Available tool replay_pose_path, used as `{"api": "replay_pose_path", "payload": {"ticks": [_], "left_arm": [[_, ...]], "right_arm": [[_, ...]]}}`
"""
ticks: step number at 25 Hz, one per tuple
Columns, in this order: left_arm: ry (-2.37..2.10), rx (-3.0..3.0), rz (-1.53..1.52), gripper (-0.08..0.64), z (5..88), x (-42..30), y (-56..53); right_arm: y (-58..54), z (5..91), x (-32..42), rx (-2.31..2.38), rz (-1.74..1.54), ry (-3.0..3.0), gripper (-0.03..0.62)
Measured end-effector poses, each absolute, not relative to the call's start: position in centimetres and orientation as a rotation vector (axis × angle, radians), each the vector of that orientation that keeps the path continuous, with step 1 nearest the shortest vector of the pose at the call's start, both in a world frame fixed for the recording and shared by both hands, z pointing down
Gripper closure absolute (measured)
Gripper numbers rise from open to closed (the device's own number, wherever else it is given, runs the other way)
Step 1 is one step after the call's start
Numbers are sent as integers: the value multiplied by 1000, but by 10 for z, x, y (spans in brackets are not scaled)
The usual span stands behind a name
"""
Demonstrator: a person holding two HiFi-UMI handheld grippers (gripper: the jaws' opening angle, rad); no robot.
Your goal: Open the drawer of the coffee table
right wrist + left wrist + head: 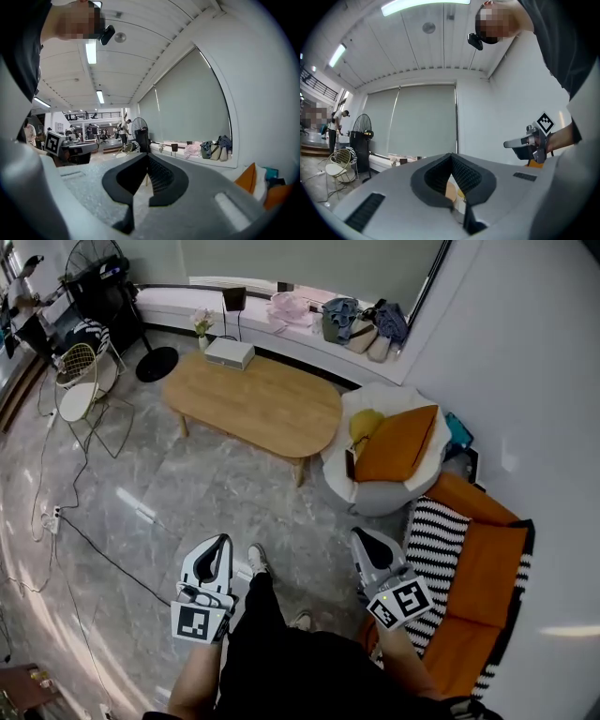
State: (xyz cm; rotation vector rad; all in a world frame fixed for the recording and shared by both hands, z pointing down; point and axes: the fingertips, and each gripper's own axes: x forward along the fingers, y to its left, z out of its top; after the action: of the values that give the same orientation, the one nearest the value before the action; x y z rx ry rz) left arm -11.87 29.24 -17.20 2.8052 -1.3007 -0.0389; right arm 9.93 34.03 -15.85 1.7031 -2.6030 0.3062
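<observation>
The coffee table [262, 407] stands well ahead on the grey floor, near the window ledge: a long light-wood top with rounded ends on pale legs, its drawer not visible. A white box [230, 353] sits at its far edge. The left gripper [222, 542] and the right gripper [359, 536] both have their jaws together, holding nothing.

My head camera looks steeply down on the far counter [253, 401]; cameras on my left hand-held gripper [222, 542] and right hand-held gripper [360, 534] face level, sharing the fan [361, 124].

Coffee table [253, 399]: light wood grain. Floor [187, 493]: grey veined marble. Cushion [398, 442]: plain orange. Pillow [436, 545]: black-and-white stripes. Left gripper [221, 542] and right gripper [360, 534]: pale grey, black-and-white square markers.
</observation>
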Motion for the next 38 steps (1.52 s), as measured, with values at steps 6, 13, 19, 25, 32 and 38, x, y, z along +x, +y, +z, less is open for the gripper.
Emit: {"api": "replay_pose_path", "payload": {"ticks": [6, 13, 19, 25, 32, 38], "left_arm": [[-1238, 2816, -99, 554, -180, -131, 166], [-1105, 2840, -38, 554, -161, -133, 67], [-998, 2846, -40, 554, -154, -97, 36], [-1087, 2834, -81, 554, -167, -82, 13], [-1150, 2689, -56, 554, -148, -88, -7], [-1113, 2575, 110, 554, -79, -84, -12]], "right_arm": [[229, -168, 77, 1683, 275, -2546, 589], [153, -168, 60, 1729, 291, -2474, 589], [121, -166, 74, 1756, 324, -2468, 589], [80, -176, 92, 1675, 278, -2552, 589], [35, -163, 114, 1586, 308, -2628, 589], [13, -105, 99, 1407, 387, -2690, 589]]}}
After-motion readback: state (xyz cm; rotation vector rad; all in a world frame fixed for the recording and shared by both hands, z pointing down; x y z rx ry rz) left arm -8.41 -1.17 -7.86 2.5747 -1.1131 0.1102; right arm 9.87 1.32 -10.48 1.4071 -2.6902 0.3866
